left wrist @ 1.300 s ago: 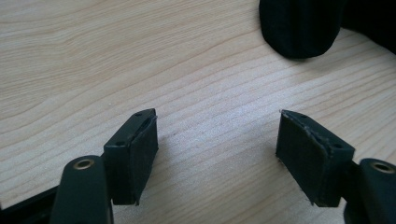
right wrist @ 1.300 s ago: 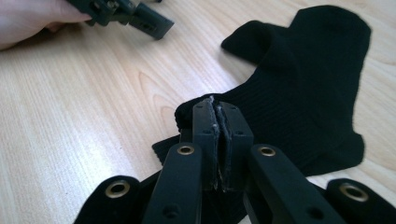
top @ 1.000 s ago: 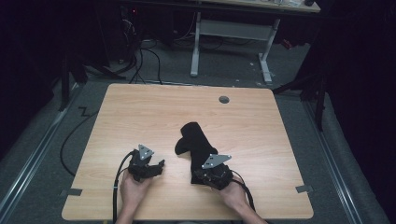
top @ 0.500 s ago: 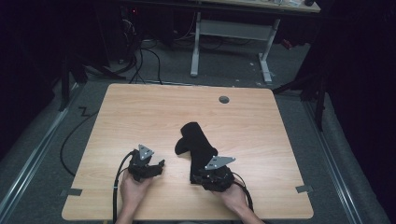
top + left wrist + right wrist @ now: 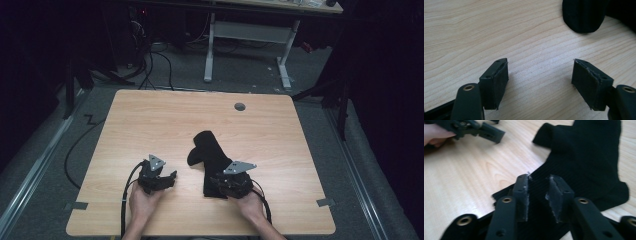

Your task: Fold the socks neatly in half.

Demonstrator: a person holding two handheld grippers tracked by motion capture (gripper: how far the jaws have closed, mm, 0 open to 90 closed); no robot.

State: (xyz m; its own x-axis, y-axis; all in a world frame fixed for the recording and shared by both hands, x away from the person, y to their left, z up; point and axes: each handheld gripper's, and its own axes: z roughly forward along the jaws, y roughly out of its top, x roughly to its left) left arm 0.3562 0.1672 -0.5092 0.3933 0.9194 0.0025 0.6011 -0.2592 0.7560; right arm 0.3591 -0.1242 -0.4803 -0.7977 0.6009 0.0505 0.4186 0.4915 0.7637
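Your right gripper point(image 5: 223, 186) is sitting over the near end of the black sock point(image 5: 212, 159), close to the near edge of the tabletop point(image 5: 150, 115), a little right of the middle. In the right gripper view the pads point(image 5: 523, 195) stand a narrow gap apart with ribbed black fabric lying under and between them; the jaws have just been closing in again after springing open, and whether the pads actually press on the cloth you cannot tell from here. The sock lies flat on the wood, running from your right gripper away toward the far edge, with its far end bent off to the left in a rounded lobe. Your left gripper point(image 5: 167, 180) rests low near the near edge, left of the sock and apart from it. Its jaws are spread wide, bare wood grain between the pads point(image 5: 500, 83), nothing held. In the left gripper view the rounded black end of the sock shows ahead at the upper right, clear of both pads. Both of your hands come in over the near edge, the left hand point(image 5: 142, 202) cupped under its tool, the right hand point(image 5: 250, 205) behind its own. A small round hole point(image 5: 240, 106) sits in the tabletop near the far edge, well apart from the sock.
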